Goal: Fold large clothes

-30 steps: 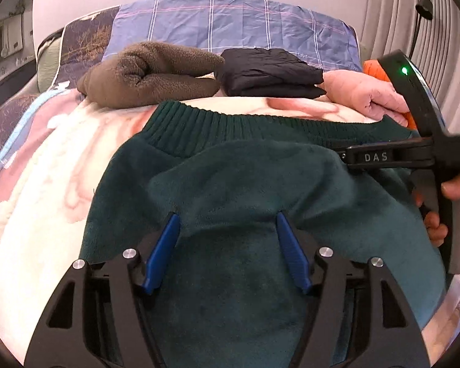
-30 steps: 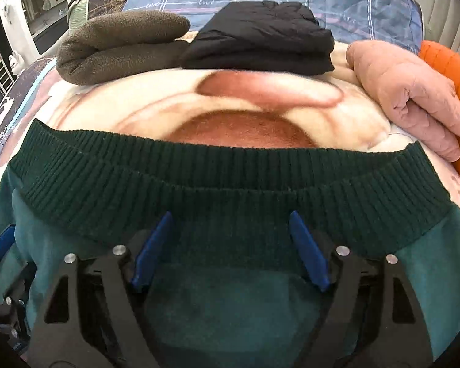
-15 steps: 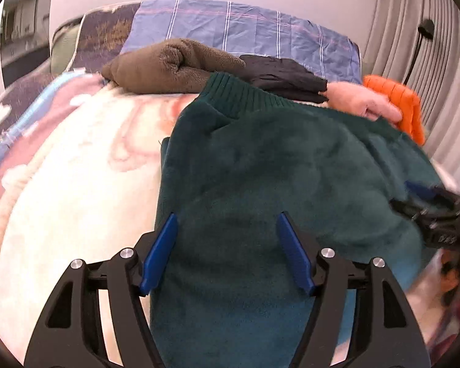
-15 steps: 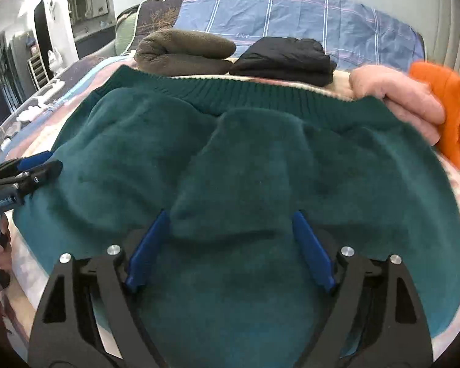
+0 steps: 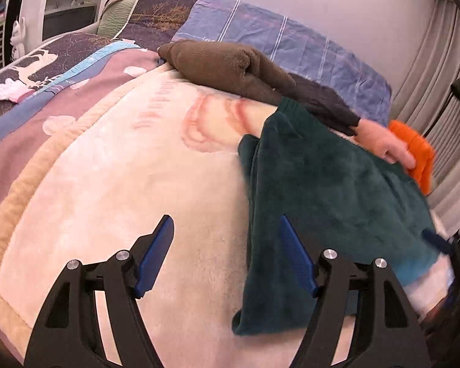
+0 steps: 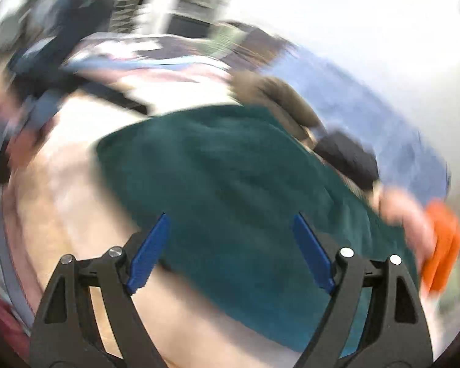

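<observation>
**While both grippers hang empty, the fold can slip**

Though the green sweater [image 5: 328,184] lies folded on the cream blanket [image 5: 122,184], at three o'clock in the left view, nothing pins it. The left gripper [image 5: 227,254], its jaws having just opened further, gapes with only the sweater's edge beneath; the right gripper [image 6: 230,248] gapes above it, blurred. A careless sweep could drag the plush fold open, or shove it into the brown fleece [image 5: 230,67] at twelve o'clock.

Bed covered by a cream plush blanket [image 5: 113,202] with pink print. Folded dark green fleece garment [image 5: 328,190] lies on it at 3 o'clock. Along the far edge, 12 to 2 o'clock: folded brown fleece [image 5: 227,64], black garment [image 5: 325,101], pink padded garment [image 5: 386,144], orange knit [image 5: 420,156]. Blue checked pillow [image 5: 291,46] behind them.
</observation>
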{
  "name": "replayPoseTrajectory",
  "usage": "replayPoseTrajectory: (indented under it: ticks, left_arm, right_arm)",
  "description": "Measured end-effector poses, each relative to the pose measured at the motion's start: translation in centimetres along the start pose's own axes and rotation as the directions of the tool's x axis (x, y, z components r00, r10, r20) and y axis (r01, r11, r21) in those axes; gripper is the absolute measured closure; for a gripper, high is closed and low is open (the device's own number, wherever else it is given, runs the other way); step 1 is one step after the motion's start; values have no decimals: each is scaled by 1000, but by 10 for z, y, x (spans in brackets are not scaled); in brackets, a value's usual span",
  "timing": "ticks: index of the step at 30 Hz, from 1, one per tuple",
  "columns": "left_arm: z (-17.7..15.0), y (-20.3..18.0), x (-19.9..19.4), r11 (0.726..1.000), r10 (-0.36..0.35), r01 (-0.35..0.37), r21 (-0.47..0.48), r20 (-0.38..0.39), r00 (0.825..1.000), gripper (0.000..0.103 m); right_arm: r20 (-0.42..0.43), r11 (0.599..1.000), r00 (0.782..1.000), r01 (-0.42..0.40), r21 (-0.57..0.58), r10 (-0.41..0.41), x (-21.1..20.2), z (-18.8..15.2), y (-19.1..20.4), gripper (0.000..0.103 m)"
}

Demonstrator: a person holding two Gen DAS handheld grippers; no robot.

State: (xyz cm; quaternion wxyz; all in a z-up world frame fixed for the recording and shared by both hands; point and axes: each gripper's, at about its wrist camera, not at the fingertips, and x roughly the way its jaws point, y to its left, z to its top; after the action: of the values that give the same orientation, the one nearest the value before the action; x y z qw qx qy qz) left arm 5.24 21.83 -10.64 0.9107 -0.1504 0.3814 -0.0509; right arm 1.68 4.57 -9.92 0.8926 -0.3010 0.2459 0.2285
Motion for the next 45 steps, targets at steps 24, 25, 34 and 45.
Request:
replayPoseTrajectory:
  ticks: [24, 25, 34, 45]
  left_arm:
    - [56, 13, 139, 867, -498, 465, -180, -261, 827, 45]
    - [57, 13, 140, 854, -519, 486, -186, -263, 813, 56]
    - [86, -18, 104, 867, -497, 490, -86, -202, 844, 74]
    - [144, -161, 43, 828, -512, 534, 169, -158, 844, 74]
  right_arm:
    - [-60, 951, 996, 48, -305, -70, 87, 44, 117, 59]
    - [-58, 954, 996, 45, -295, -65, 87, 45, 118, 67]
    - [34, 988, 993, -115, 106, 112, 38, 71, 28, 90]
    - [267, 862, 958, -221, 456, 105, -53, 53, -105, 92]
